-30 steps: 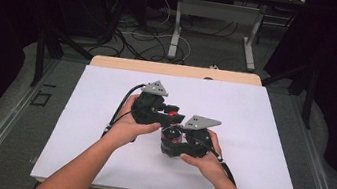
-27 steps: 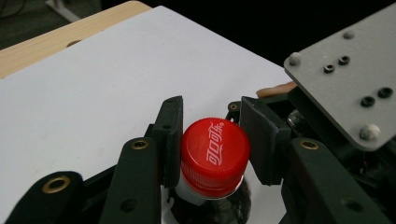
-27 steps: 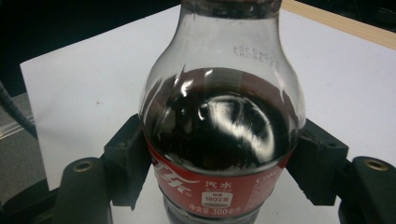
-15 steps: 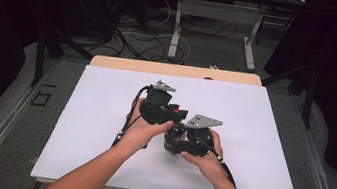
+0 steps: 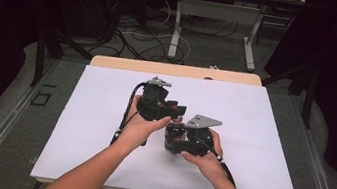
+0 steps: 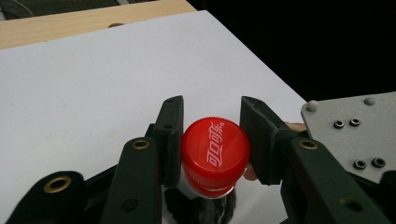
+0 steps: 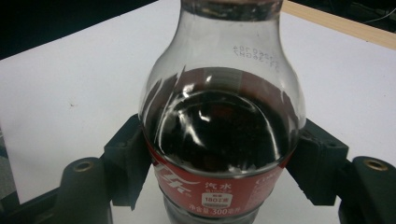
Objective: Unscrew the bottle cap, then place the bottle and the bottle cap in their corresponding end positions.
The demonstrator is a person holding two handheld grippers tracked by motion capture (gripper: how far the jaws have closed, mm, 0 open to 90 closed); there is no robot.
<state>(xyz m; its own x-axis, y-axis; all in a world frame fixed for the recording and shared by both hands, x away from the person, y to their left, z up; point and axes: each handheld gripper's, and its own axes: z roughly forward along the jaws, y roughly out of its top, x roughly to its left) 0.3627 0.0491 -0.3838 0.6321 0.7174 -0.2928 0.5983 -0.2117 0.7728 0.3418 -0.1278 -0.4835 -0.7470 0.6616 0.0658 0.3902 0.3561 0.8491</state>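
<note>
- The left gripper (image 5: 174, 110) has moved closer to the right gripper (image 5: 174, 137) since a second ago.
- It squeezes the red cap (image 6: 215, 154).
- The right gripper grips the cola bottle (image 7: 223, 135) above the white table (image 5: 261, 138).

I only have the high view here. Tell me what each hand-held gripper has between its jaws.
Observer: The left hand-held gripper is clamped on a red bottle cap.
Operator: Report the right one.
Observer: The right hand-held gripper grips a clear cola bottle at its red label.
Operator: Give me the fill level.
Observer: Dark drink reaches the bottle's shoulder; the neck above is clear.
</note>
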